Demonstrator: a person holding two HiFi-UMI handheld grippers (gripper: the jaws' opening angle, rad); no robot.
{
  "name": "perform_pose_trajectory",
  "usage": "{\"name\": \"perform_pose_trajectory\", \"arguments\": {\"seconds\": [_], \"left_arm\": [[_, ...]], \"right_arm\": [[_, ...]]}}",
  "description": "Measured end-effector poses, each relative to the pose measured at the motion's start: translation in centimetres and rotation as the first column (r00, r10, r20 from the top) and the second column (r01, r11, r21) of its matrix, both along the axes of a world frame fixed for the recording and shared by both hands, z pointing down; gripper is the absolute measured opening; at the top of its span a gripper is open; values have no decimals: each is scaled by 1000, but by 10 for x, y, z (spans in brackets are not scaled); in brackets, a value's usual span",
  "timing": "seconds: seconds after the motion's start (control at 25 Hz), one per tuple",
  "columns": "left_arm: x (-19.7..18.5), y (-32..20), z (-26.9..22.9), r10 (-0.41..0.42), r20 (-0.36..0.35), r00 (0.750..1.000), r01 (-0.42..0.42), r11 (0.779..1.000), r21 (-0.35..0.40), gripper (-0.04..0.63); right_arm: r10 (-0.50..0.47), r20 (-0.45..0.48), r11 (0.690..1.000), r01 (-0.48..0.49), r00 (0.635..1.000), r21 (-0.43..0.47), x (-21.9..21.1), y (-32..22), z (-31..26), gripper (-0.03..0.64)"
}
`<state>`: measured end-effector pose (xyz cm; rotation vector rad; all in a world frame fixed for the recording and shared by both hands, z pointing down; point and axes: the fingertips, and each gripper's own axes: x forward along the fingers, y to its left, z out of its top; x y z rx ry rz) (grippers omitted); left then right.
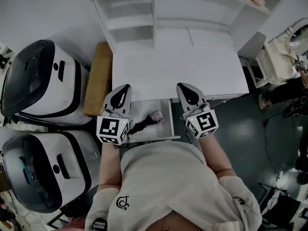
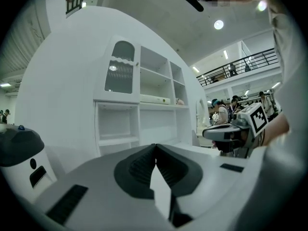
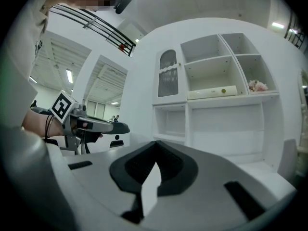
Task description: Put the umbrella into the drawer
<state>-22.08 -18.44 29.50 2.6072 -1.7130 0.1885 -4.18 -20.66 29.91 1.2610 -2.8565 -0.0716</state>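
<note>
The person stands close against a white worktop (image 1: 178, 66) with a shelf unit (image 1: 134, 18) at its back, and the drawer (image 1: 172, 121) under its front edge is pulled out toward the body, in the centre of the head view. The umbrella (image 1: 141, 125), a dark folded bundle with a pinkish end (image 1: 156, 115), lies inside that drawer, towards its left side and touching neither gripper. The left gripper (image 1: 124, 90) hovers over the drawer's left edge and the right gripper (image 1: 183, 88) just past its right edge, both pointing roughly level toward the shelves. Each gripper's own view shows its dark ribbed pads meeting at the tip with nothing between them, so the left gripper (image 2: 155, 150) and the right gripper (image 3: 155, 148) are both closed and empty; each also sees the other out to its side at much the same height. Held apart like this, they frame the drawer and leave the view down into it clear, which probably lets the person check how the umbrella sits. Judged from this, the umbrella is already in place and only the open drawer is left to deal with; closed jaws would suit pushing its front in. Two rounded white and black machines (image 1: 43, 78) at the left of the frame play no part.
</note>
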Motion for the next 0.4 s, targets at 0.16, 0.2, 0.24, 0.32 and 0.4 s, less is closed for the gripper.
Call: {"name": "perform_pose_trajectory", "arguments": {"seconds": [0.16, 0.2, 0.24, 0.32, 0.4], "left_arm": [[4, -3, 1, 14, -4, 1000, -14, 1000, 1, 12], [5, -3, 1, 14, -6, 1000, -14, 1000, 2, 12], [5, -4, 0, 13, -8, 1000, -13, 1000, 3, 12], [5, -6, 0, 14, -12, 1000, -14, 1000, 5, 12], [5, -9, -1, 16, -14, 1000, -16, 1000, 9, 12]], "right_arm": [[0, 3, 1000, 0, 1000, -3, 1, -1, 1, 5], [0, 4, 1000, 0, 1000, -5, 0, -1, 2, 5], [0, 5, 1000, 0, 1000, -6, 0, -2, 2, 5], [-1, 9, 1000, 1, 1000, -8, -1, -5, 3, 5], [-2, 14, 1000, 2, 1000, -9, -2, -8, 4, 5]]}}
